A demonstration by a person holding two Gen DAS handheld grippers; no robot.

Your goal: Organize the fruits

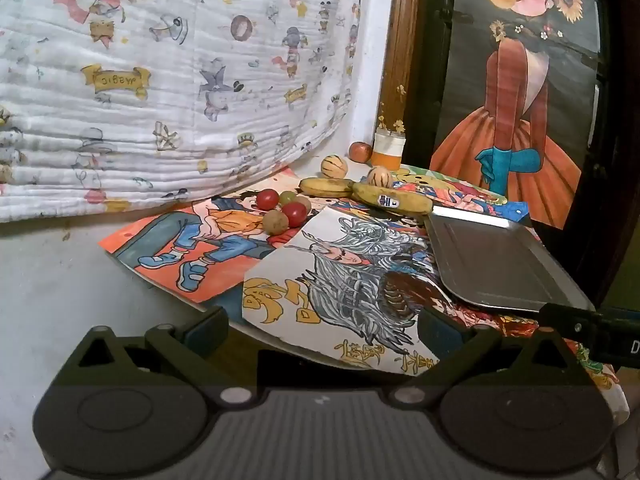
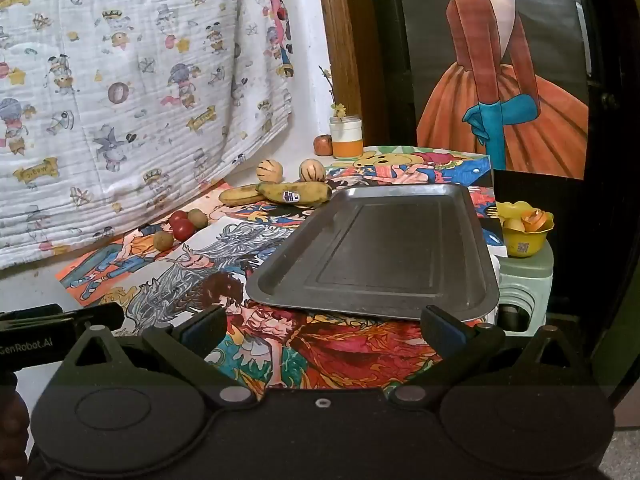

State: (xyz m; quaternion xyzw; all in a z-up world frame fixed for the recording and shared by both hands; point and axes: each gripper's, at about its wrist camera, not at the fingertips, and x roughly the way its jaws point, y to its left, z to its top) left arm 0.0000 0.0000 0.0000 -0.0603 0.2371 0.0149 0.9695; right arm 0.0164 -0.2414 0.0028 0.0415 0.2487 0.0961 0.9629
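Observation:
Two yellow bananas (image 1: 390,199) (image 2: 294,193) lie on the drawing-covered table behind an empty metal tray (image 1: 500,264) (image 2: 380,256). Left of them sits a cluster of red tomatoes (image 1: 294,214) (image 2: 183,229) and small brownish round fruits (image 1: 275,222) (image 2: 163,241). Two striped pale melons (image 1: 334,166) (image 2: 312,171) rest further back, and a small apple (image 1: 360,152) (image 2: 322,145) stands near the wall. My left gripper (image 1: 322,326) is open over the table's near edge, well short of the fruit. My right gripper (image 2: 322,326) is open just before the tray's front rim, nothing between its fingers.
A jar (image 1: 389,151) (image 2: 346,138) with orange liquid and a flower twig stands by the apple. A patterned cloth (image 1: 160,80) hangs at the left. A yellow bowl (image 2: 524,232) sits on a green stool (image 2: 524,280) right of the table. A large painting (image 2: 500,80) leans behind.

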